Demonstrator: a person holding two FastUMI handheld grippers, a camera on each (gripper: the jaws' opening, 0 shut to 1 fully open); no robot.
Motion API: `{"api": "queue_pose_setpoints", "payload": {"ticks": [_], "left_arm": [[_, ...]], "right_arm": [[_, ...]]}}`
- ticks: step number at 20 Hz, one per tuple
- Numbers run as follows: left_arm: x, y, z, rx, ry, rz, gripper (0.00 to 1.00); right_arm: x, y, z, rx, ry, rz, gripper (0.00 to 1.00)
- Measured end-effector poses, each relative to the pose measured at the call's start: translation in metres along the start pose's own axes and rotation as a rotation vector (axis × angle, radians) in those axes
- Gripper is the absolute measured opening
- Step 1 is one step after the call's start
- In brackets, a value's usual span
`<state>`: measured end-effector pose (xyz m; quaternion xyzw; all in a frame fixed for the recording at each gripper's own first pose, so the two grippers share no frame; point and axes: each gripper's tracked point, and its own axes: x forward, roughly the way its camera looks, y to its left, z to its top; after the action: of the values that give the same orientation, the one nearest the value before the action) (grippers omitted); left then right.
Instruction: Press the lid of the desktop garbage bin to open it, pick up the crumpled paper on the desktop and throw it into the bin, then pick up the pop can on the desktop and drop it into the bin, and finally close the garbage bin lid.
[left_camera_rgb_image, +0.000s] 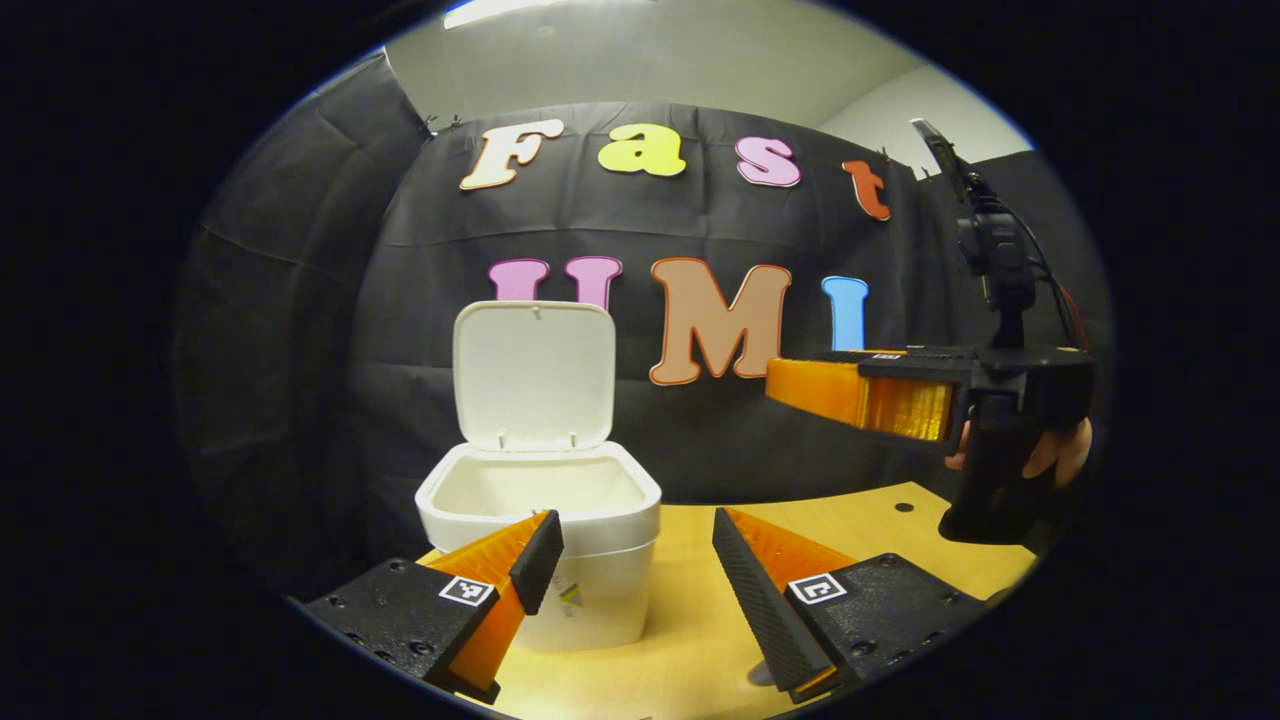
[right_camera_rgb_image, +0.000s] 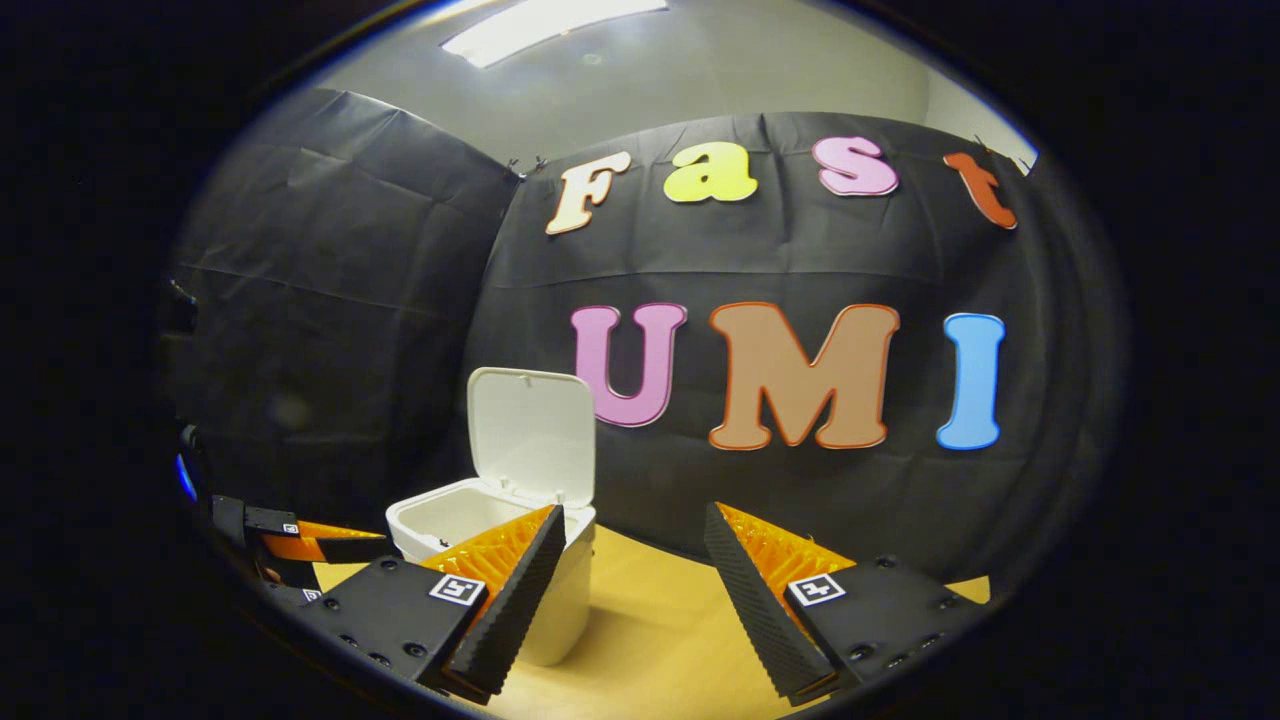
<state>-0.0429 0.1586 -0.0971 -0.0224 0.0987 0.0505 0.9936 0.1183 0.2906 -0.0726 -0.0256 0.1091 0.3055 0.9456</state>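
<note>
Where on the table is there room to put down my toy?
The bare wooden table right of the white bin, stretching to the black cloth wall, is free. It gets crowded by the bin, where the left gripper hangs open.

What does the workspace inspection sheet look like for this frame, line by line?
Surface: wooden tabletop, with a small dark hole near its right edge.
Job's things: white garbage bin standing on the table, its lid raised upright; no paper or can seen on the table.
Clutter: nothing seen.
Grippers: left gripper open, holding nothing, beside the bin; right gripper open, holding nothing, and seen in the left gripper view held by a hand above the table.
Cables: thin black cable running along the right gripper's top mount.
Surroundings: black cloth wall, grey ceiling with a light panel.
</note>
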Motion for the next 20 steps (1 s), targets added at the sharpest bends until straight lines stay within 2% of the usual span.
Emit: {"api": "queue_pose_setpoints", "payload": {"ticks": [8, 9, 11, 15, 20], "left_arm": [[0.017, -0.074, -0.014, -0.009, 0.03, -0.136, 0.91], [0.018, -0.082, -0.018, -0.008, 0.038, -0.15, 0.91], [0.02, -0.099, -0.026, -0.004, 0.058, -0.178, 0.91], [0.022, -0.122, -0.061, 0.029, 0.15, -0.192, 0.91], [0.019, -0.139, -0.116, 0.036, 0.276, -0.203, 0.91]], "right_arm": [[-0.077, -0.089, 0.001, 0.006, -0.019, -0.202, 0.94], [-0.086, -0.097, -0.001, 0.012, -0.015, -0.221, 0.96], [-0.103, -0.114, -0.006, 0.029, -0.007, -0.259, 0.94], [-0.137, -0.143, -0.02, 0.053, 0.008, -0.334, 0.94], [-0.166, -0.163, -0.05, 0.1, 0.062, -0.382, 0.94]]}}
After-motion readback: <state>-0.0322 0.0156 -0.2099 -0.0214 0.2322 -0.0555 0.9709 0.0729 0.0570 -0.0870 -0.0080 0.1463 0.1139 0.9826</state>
